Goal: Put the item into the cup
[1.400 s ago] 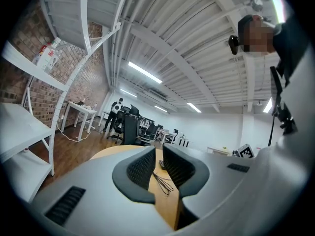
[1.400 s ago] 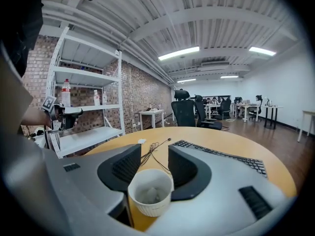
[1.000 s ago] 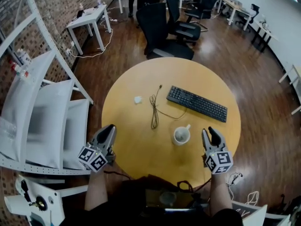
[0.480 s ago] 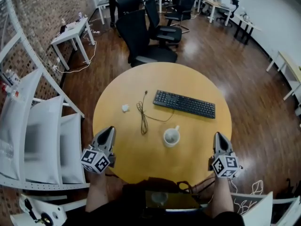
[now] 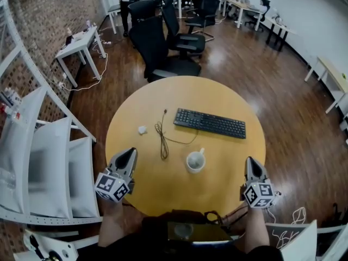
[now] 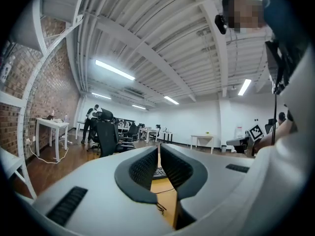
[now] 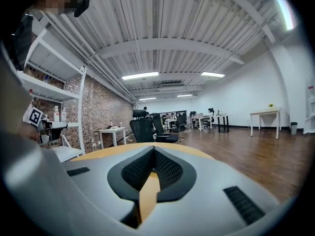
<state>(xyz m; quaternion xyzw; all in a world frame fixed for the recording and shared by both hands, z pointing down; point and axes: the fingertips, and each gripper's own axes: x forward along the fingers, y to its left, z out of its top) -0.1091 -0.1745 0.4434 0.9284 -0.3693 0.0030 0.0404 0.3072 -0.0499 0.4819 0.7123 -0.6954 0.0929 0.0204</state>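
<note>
A white cup (image 5: pixel 195 161) stands on the round yellow table (image 5: pixel 163 184), its handle pointing away from me. A small white item (image 5: pixel 142 130) lies to the cup's far left, beyond a black cable (image 5: pixel 162 137). My left gripper (image 5: pixel 129 154) hovers at the table's near left edge, jaws together and empty; its pads (image 6: pixel 145 166) meet at the tips in the left gripper view. At the near right edge my right gripper (image 5: pixel 250 161) is shut with nothing in it. In the right gripper view its jaws (image 7: pixel 153 150) touch over the tabletop.
A black keyboard (image 5: pixel 209 124) lies across the far half of the table. Black office chairs (image 5: pixel 157 48) stand behind the table, white shelving (image 5: pixel 43 145) runs along the left, and desks line the far wall.
The right gripper's jaws have closed from open, and it has drifted right toward the table's edge. The left gripper has barely moved. The head view has shifted a little.
</note>
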